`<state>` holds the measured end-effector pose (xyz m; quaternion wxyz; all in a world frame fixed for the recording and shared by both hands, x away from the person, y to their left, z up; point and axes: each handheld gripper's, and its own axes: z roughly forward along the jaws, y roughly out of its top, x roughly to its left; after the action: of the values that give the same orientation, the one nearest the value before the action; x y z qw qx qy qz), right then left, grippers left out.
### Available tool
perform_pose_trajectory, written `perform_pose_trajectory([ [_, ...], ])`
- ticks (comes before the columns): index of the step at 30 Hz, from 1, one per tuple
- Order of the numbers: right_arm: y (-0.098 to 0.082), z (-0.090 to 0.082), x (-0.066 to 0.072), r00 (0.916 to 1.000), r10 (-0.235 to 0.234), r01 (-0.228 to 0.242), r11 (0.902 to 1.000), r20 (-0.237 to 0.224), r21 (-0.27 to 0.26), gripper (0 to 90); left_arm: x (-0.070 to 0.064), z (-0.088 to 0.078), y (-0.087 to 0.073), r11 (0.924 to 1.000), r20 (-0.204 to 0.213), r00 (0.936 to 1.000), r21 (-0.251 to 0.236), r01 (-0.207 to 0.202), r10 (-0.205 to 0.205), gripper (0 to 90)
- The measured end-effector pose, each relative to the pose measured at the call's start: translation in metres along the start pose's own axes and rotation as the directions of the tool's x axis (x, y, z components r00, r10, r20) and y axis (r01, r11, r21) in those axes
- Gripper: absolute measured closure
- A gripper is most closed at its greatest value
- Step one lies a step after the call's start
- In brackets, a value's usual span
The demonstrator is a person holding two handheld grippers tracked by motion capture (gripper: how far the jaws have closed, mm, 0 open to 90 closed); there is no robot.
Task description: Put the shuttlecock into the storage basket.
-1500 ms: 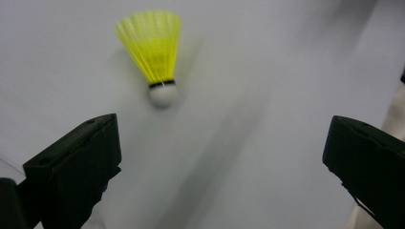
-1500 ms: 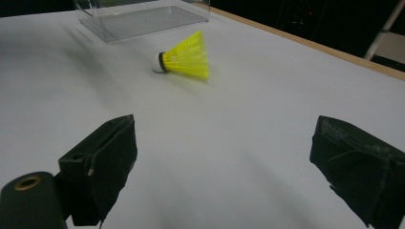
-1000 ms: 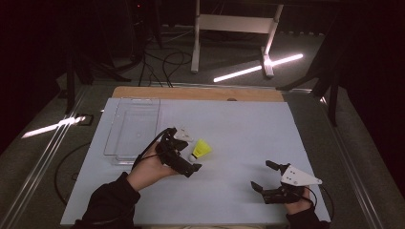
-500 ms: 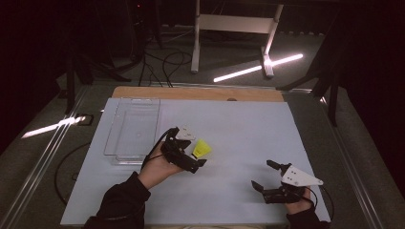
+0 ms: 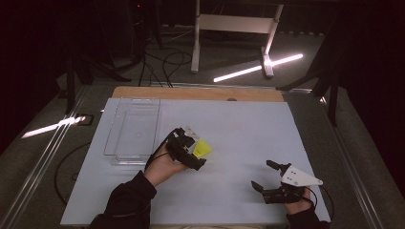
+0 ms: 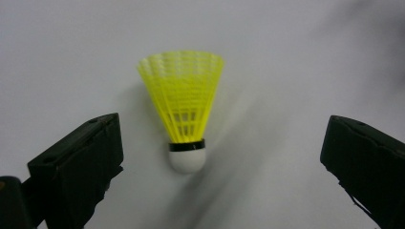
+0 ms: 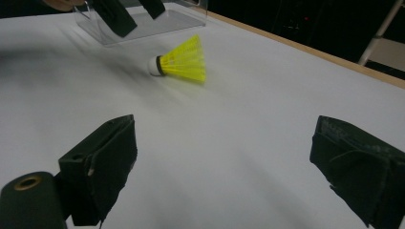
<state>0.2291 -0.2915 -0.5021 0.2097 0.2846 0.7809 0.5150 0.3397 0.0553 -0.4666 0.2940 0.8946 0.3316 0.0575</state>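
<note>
Hovering over yellow shuttlecock [image 6: 182,107]: left gripper [image 5: 192,151], jaws spread wide.
Right gripper [image 5: 263,177] sits well apart on white table [image 5: 239,129], jaws likewise spread.

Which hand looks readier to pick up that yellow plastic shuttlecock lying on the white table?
Left. The left gripper hangs right over the yellow plastic shuttlecock, jaws wide either side of it; the right gripper is open but well off.

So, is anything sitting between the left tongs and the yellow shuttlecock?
Nothing visible: the left tongs are open with the shuttlecock lying between the jaws on bare white table.
</note>
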Motion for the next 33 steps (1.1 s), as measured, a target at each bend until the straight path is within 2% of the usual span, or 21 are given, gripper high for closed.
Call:
perform_pose_trajectory([
  [3,0.0,0.0,0.0,1.0,-0.001,0.001,1.0,0.0,0.002,8.8,0.002,0.004,0.0,0.9996,-0.002,0.9999,0.024,0.011,-0.011,3.4],
  [4,0.0,0.0,0.0,1.0,-0.003,0.003,1.0,-0.001,0.004,8.8,0.005,0.008,0.0,0.998,0.002,0.9998,0.061,0.02,-0.02,3.8],
  [7,0.0,0.001,0.0,1.0,-0.008,0.008,1.0,-0.005,0.004,8.8,0.007,0.014,0.0,0.9951,0.007,0.9993,0.092,0.036,-0.037,6.5],
  [12,0.0,0.001,0.0,1.0,-0.005,0.005,1.0,-0.007,0.004,8.8,0.011,0.019,0.0,0.9913,0.001,0.9983,0.118,0.058,-0.059,11.6],
  [19,0.0,0.001,0.0,0.9999,-0.004,0.004,1.0,-0.012,0.007,8.8,0.013,0.025,0.001,0.9845,0.005,0.9981,0.165,0.06,-0.061,16.3],
  [22,0.0,0.001,0.0,0.9999,0.0,0.0,1.0,-0.012,0.009,8.8,0.014,0.028,0.002,0.98,0.003,0.9959,0.179,0.088,-0.09,17.2],
  [24,0.0,0.001,0.001,0.9999,0.001,-0.001,0.9999,-0.013,0.01,8.8,0.014,0.029,0.003,0.9768,0.007,0.9956,0.194,0.09,-0.093,17.5],
  [26,0.0,0.001,0.001,0.9999,0.001,-0.001,1.0,-0.014,0.009,8.8,0.014,0.03,0.003,0.9749,0.004,0.9954,0.202,0.093,-0.096,21.1],
  [30,-0.001,0.002,0.0,0.9999,0.0,0.0,0.9999,-0.014,0.011,8.8,0.015,0.034,0.004,0.969,0.011,0.9964,0.234,0.079,-0.084,35.0],
  [33,-0.001,0.002,0.001,0.9999,-0.004,0.004,0.9999,-0.016,0.011,8.8,0.016,0.036,0.004,0.9663,0.016,0.9963,0.245,0.078,-0.085,40.3],
])
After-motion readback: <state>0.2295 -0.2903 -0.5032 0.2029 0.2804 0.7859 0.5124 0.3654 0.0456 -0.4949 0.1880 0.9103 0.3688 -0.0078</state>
